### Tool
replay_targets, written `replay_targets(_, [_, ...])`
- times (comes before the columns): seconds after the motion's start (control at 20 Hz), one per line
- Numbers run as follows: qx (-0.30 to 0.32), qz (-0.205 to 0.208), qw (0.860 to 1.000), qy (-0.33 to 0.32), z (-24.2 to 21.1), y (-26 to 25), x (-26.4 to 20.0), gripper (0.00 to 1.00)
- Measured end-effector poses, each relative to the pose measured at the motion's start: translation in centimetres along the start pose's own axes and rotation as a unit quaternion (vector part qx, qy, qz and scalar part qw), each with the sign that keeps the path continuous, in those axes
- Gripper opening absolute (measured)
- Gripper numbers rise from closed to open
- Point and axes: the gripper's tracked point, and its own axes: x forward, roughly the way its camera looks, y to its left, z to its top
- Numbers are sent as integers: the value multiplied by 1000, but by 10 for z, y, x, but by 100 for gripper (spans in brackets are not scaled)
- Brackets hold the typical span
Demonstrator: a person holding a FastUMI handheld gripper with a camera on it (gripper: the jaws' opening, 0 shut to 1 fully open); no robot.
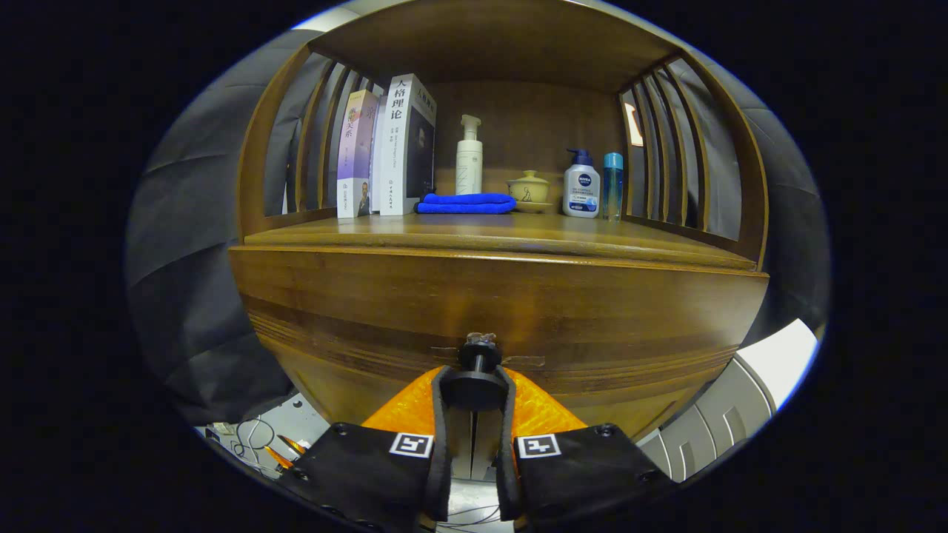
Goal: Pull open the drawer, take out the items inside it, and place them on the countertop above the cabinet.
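Observation:
A wooden cabinet's drawer front point(415, 311) stands close ahead, with a dark round knob point(478, 370) low at its middle. My gripper point(474, 389) is shut on that knob, one finger pressing on each side of it. The drawer looks closed or barely out; its inside is hidden. Above the drawer runs the wooden countertop point(503, 229), under a slatted wooden shelf frame.
At the back of the countertop stand upright books point(385, 148), a white pump bottle point(469, 159), a folded blue cloth point(465, 203), a small lidded ceramic cup point(528, 189), a white lotion bottle point(581, 185) and a slim blue bottle point(612, 185). The countertop's front strip is bare.

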Motion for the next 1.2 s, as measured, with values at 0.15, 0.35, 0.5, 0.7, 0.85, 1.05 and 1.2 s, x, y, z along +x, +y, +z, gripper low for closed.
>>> replay_targets(0.15, [-13, -4, 1000, -3, -5, 1, -15, 27])
replay_targets(0.35, [-12, 4, 1000, -3, -14, 4, -40, 27])
replay_targets(0.5, [-23, 11, 1000, -4, -21, 5, -59, 27])
replay_targets(0.7, [-28, 15, 999, -2, -31, 7, -80, 27])
replay_targets(0.85, [-42, 27, 999, -8, -36, 11, -94, 27])
replay_targets(1.05, [-50, 36, 998, -2, -46, 16, -110, 27])
replay_targets(1.2, [-51, 45, 998, 7, -51, 17, -120, 27])
